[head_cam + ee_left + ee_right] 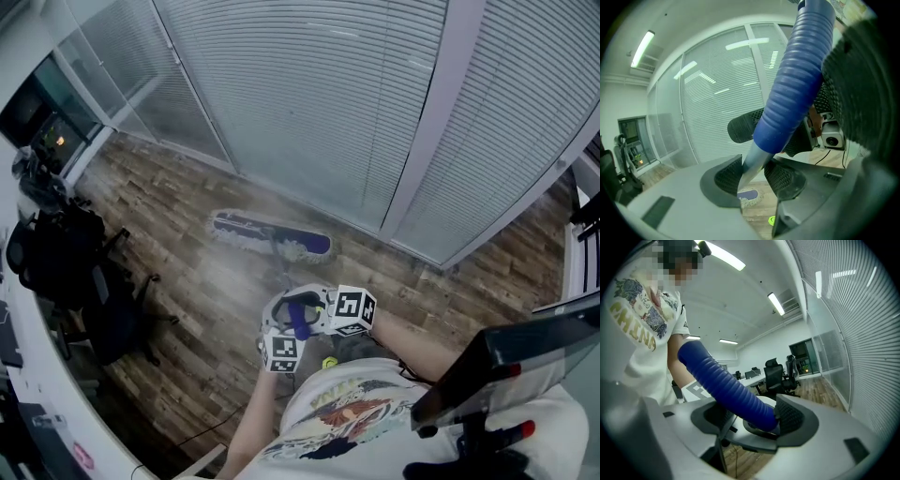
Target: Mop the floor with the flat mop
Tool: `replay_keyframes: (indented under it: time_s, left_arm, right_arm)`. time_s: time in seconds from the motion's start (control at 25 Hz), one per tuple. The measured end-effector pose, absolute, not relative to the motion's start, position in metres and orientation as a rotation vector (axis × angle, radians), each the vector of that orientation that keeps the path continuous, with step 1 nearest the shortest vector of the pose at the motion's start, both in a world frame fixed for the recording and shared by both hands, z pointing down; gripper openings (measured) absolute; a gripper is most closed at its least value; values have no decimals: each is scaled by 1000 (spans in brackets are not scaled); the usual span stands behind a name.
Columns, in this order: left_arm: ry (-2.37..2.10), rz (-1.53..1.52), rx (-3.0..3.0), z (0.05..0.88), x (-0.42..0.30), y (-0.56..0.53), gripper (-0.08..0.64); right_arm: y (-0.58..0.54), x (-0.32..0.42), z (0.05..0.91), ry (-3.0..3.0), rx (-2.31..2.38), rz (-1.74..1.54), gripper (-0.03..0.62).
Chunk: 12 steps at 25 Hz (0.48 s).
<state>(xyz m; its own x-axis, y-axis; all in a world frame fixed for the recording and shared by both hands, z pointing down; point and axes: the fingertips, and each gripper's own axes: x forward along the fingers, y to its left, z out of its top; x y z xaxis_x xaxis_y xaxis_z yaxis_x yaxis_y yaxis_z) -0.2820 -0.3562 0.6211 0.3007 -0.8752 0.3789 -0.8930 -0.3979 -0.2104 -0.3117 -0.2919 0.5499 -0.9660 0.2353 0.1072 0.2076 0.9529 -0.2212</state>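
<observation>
The flat mop's blue head (272,236) with a white fringe lies on the wooden floor by the glass wall. Its pole rises toward me and ends in a ribbed blue grip (298,321). My left gripper (282,330) is shut on the metal pole (751,166) just below that blue grip (797,79). In the left gripper view the mop head (749,196) shows small past the jaws. My right gripper (309,311) is shut on the blue grip (733,387) higher up, with its jaws (757,418) pressed on both sides.
Black office chairs (80,272) and a white desk edge (28,375) stand at the left. A glass partition with blinds (356,112) runs behind the mop. A dark monitor (511,361) sits at the lower right. A small green spot (329,362) marks the floor near my feet.
</observation>
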Motion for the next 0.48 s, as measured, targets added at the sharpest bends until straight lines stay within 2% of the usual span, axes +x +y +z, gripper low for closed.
replay_keyframes:
  time_s: [0.48]
  left_arm:
    - [-1633, 729, 2529, 615, -180, -207, 123]
  right_arm:
    - [-145, -212, 543, -3002, -285, 370, 273]
